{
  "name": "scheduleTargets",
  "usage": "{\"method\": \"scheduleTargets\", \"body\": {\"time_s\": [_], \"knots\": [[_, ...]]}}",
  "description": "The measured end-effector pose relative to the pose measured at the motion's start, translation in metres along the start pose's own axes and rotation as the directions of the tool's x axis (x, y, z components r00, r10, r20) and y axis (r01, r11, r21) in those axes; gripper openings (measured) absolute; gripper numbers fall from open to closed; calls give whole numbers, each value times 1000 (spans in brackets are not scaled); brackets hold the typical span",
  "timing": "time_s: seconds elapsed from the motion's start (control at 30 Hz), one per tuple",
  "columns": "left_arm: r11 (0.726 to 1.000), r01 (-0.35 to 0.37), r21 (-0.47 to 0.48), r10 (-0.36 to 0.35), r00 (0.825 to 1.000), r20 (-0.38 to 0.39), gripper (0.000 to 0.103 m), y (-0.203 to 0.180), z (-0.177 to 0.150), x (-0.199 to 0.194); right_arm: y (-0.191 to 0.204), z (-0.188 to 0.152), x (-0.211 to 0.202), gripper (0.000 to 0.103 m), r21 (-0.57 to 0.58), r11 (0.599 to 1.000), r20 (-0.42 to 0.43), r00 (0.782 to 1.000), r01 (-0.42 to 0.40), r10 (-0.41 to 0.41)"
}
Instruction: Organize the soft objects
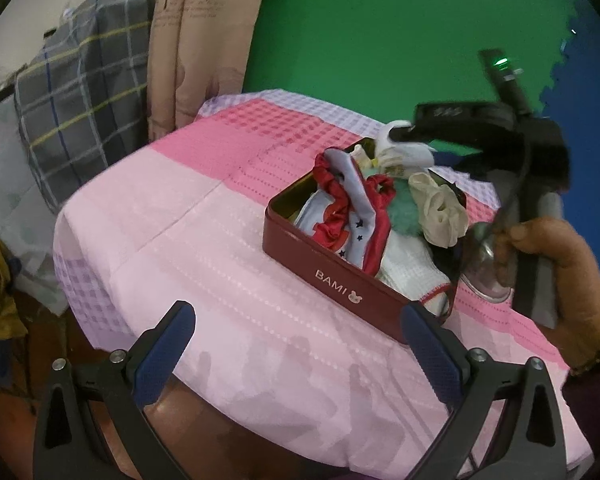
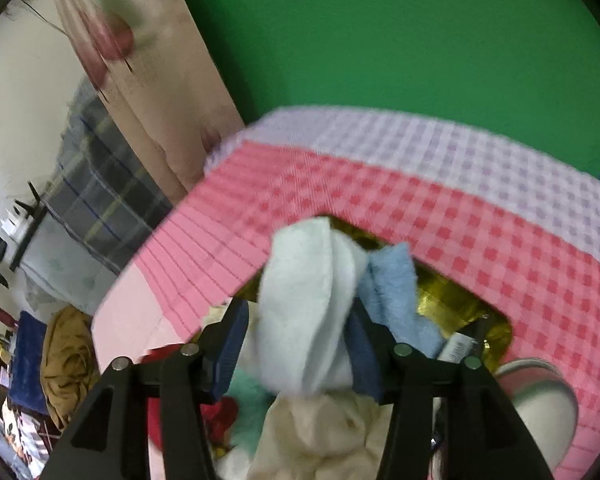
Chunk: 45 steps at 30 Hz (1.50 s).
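A dark red tin marked BAMI [image 1: 332,276] stands on the pink checked cloth [image 1: 204,216]. It holds soft things: a red and blue ruffled piece [image 1: 352,216], a teal fluffy piece [image 1: 404,216], a cream cloth [image 1: 440,208] and a white knit cloth [image 1: 408,268]. My right gripper [image 2: 296,344] hangs over the tin's far end, shut on a white and light blue sock [image 2: 312,300]; it also shows in the left wrist view [image 1: 404,136]. My left gripper [image 1: 300,344] is open and empty, in front of the tin's near side.
A clear glass [image 1: 488,272] lies on the cloth right of the tin, also in the right wrist view [image 2: 540,396]. A grey plaid blanket [image 1: 84,96] and a beige curtain [image 1: 196,40] stand at the left. A green backdrop [image 1: 380,32] is behind the table.
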<state>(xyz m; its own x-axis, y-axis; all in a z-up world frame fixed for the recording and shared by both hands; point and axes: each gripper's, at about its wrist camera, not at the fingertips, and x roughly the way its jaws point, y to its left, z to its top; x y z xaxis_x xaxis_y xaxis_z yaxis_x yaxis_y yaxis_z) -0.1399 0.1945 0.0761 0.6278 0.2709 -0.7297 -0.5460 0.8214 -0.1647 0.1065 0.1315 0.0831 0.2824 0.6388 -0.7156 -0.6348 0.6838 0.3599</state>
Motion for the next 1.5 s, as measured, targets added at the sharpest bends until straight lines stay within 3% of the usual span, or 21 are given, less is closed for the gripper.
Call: {"method": "scheduleTargets", "body": {"time_s": [0.13,0.23,0.3,0.37,0.43,0.53,0.67,0.87,1.0,1.3,1.5], "knots": [[999,2,37,-3,1000,18,102,-6,0,-2,9,-15,-42,52,-45,998,90,995,-32,36],[998,14,67,-17,998,56,102,-10,-2,-7,16,-36,-75,52,-90,995,171,985,44,-28],[996,26,81,-31,997,67,102,-13,-2,-7,17,-62,-97,55,-121,982,240,964,143,-111],[994,24,107,-36,994,105,102,-18,-3,-8,13,-82,-110,68,-136,971,282,947,199,-155],[989,1,149,-23,989,144,102,-25,-3,-9,6,-106,-122,73,-130,965,314,933,227,-177],[984,-3,178,-25,987,160,102,-32,-3,-5,-10,-128,-122,73,-96,959,271,934,265,-231],[983,10,181,-35,990,135,102,-36,-6,6,-21,-155,-120,73,-88,936,285,909,341,-305],[997,27,71,-34,995,93,102,-28,-14,19,-42,-179,-110,73,-56,921,241,900,386,-362],[999,3,37,-5,998,62,101,-29,-25,29,-45,-181,-113,73,-40,925,253,900,377,-356],[997,-22,81,26,998,-52,102,-39,-43,56,-44,-183,-109,76,-49,920,229,901,390,-369],[989,-69,129,77,995,-64,101,-46,-53,65,-46,-184,-108,76,-43,927,222,908,373,-355]]}}
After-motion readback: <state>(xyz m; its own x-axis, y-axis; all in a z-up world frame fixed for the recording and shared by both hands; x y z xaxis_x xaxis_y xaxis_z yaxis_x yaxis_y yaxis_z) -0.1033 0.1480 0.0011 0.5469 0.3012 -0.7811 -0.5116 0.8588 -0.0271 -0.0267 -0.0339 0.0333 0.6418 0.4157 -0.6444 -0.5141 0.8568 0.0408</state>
